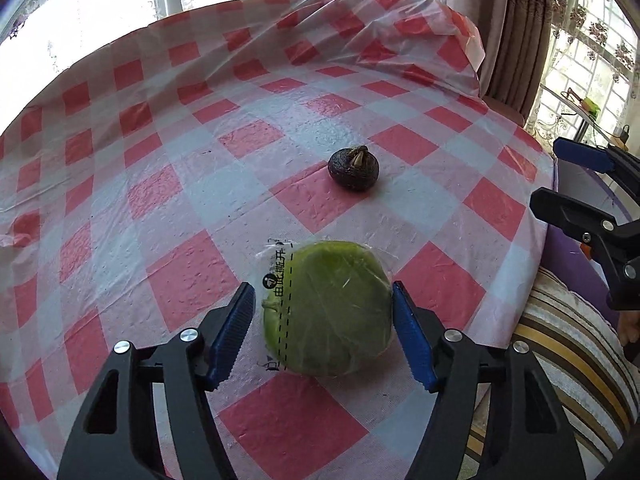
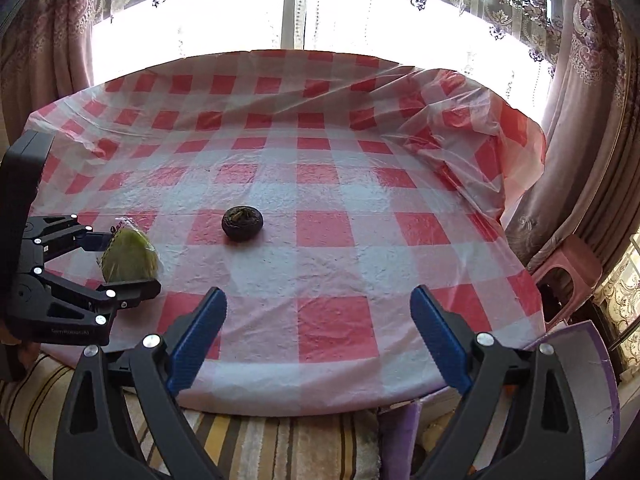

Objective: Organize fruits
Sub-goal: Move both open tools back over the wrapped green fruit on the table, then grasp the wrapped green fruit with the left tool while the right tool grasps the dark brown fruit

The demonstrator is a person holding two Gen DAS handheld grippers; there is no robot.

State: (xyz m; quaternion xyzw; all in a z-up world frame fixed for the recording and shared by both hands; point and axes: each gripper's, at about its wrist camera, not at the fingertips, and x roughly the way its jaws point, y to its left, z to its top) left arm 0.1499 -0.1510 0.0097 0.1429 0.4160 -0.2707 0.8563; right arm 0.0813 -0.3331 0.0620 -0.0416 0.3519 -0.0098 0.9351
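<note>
Green fruit (image 1: 332, 308) between left tool (image 1: 324, 334) pads, wrapped.

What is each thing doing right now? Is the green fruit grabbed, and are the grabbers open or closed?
Green fruit: wrapped in clear plastic, lying on the table, between the left fingers.
Left gripper: open around the green fruit; a firm grip cannot be confirmed.
Dark fruit: sitting alone on the table, stem up, untouched.
Right gripper: open, holding nothing.
Tablecloth: spread flat, bunched up at the far right corner.

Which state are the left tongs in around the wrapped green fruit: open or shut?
Open. The left tongs straddle the wrapped green fruit; a gap shows beside the left pad, though the right pad looks near touching.
</note>
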